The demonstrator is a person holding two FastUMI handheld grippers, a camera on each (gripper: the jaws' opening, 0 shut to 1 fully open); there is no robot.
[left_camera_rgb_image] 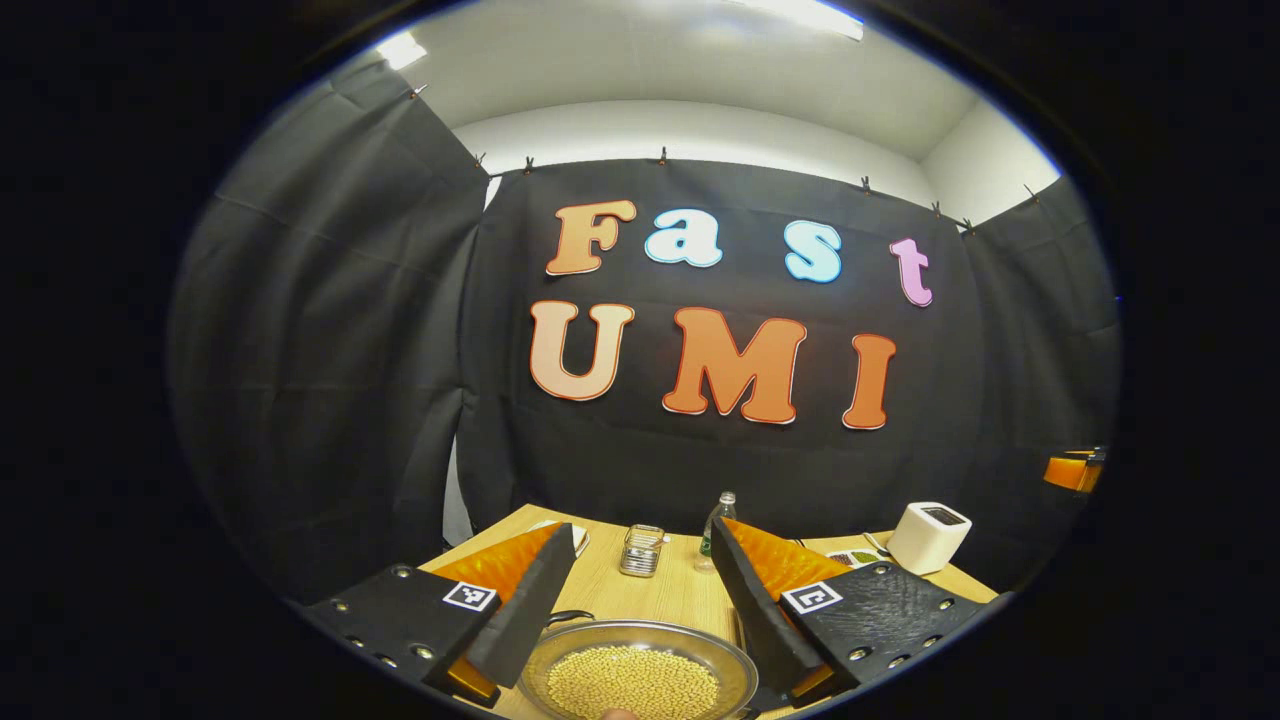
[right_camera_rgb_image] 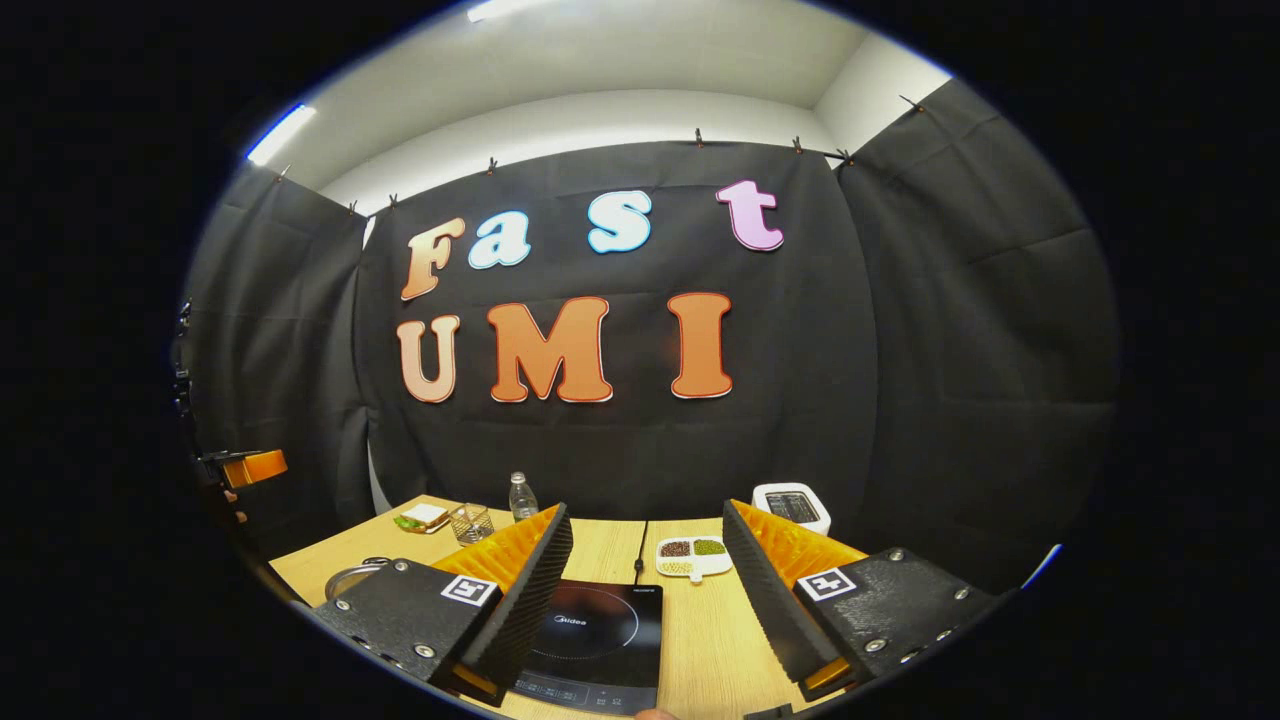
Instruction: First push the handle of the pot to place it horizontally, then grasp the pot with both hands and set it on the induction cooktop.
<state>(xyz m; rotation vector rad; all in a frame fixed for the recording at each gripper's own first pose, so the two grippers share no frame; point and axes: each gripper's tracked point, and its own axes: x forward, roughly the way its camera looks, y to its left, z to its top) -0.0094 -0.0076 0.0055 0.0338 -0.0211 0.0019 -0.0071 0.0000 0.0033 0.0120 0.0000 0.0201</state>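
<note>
A steel pot (left_camera_rgb_image: pixel 640 640) full of yellow beans sits on the wooden table (left_camera_rgb_image: pixel 680 590), low in the left gripper view. My left gripper (left_camera_rgb_image: pixel 642 532) hangs open above it, one finger over each side of the rim. A thin dark handle loop (left_camera_rgb_image: pixel 570 617) shows at the pot's far left rim. In the right gripper view the black induction cooktop (right_camera_rgb_image: pixel 595 635) lies flat on the table, under and between the open fingers of my right gripper (right_camera_rgb_image: pixel 645 512). The pot's rim (right_camera_rgb_image: pixel 350 578) peeks out left of that gripper's left finger.
Behind the pot stand a wire-framed glass (left_camera_rgb_image: pixel 641 550) and a clear bottle (left_camera_rgb_image: pixel 718 518), with a white box (left_camera_rgb_image: pixel 930 537) at the right. Beyond the cooktop lie a white divided tray of beans (right_camera_rgb_image: pixel 693 557), a white appliance (right_camera_rgb_image: pixel 792 505) and a sandwich (right_camera_rgb_image: pixel 422 518).
</note>
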